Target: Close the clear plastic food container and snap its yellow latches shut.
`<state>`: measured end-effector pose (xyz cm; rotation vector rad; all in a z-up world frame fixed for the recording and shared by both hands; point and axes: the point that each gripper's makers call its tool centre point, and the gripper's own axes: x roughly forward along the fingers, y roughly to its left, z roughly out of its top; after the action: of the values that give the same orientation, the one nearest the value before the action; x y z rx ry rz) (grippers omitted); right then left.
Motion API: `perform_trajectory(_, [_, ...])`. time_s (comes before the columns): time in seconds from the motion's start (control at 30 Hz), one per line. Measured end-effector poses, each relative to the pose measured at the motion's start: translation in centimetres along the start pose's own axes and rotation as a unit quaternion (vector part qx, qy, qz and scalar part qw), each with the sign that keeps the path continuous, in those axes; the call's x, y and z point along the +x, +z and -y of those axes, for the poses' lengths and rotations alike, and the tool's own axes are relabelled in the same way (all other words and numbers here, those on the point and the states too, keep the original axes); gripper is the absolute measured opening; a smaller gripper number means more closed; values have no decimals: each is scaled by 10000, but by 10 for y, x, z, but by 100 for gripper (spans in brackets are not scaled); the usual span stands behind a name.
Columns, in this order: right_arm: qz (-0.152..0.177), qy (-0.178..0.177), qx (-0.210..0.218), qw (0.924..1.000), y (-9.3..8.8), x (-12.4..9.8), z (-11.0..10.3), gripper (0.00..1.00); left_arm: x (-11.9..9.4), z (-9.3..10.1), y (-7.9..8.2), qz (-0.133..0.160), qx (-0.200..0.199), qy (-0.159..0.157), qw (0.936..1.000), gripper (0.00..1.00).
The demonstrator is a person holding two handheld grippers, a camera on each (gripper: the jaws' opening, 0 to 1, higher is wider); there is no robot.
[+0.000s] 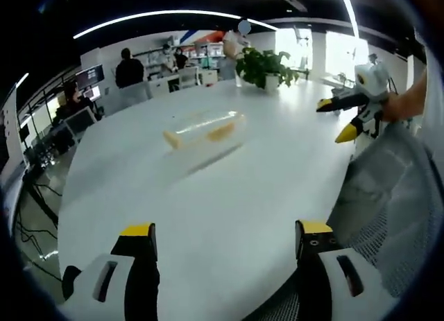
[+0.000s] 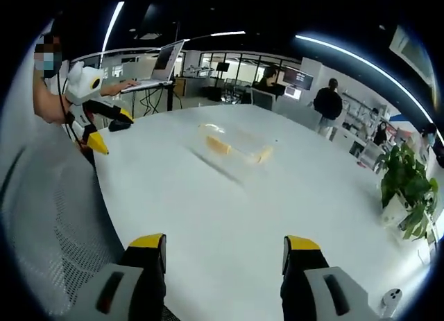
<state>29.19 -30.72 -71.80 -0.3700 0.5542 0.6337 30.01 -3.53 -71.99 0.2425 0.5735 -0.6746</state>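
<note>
In the left gripper view, the left gripper (image 1: 225, 241) hangs over the near edge of the white counter (image 1: 229, 196), jaws spread and holding nothing. The right gripper (image 2: 225, 255) in its own view does likewise, jaws spread and empty. Farther out, mid-counter and well apart from both, lies the clear container (image 1: 206, 129) with its yellow latches (image 1: 171, 139). Beyond stands a potted plant (image 1: 263, 68).

The container (image 1: 205, 129) lies on the bench (image 1: 229, 217), well ahead of both grippers. A potted plant (image 1: 264, 66) stands behind it at the far edge, with people apparently at desks beyond.
</note>
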Motion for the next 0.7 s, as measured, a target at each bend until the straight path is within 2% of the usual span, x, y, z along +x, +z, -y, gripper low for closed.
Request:
perform_trajectory(0.07, [17,7,66,10000,0,0,-1,66,0,-1,-5,-87,45,41,9999,80])
perform_trajectory(0.33, [23,52,193,9998,-3,1,-4,66,-4,-1,-3,121,-214,139,9996,82])
perform_trajectory(0.7, [80,80,61,9999,-1,0,-6,64,-5,-3,-4,143,-56,287,9995,82])
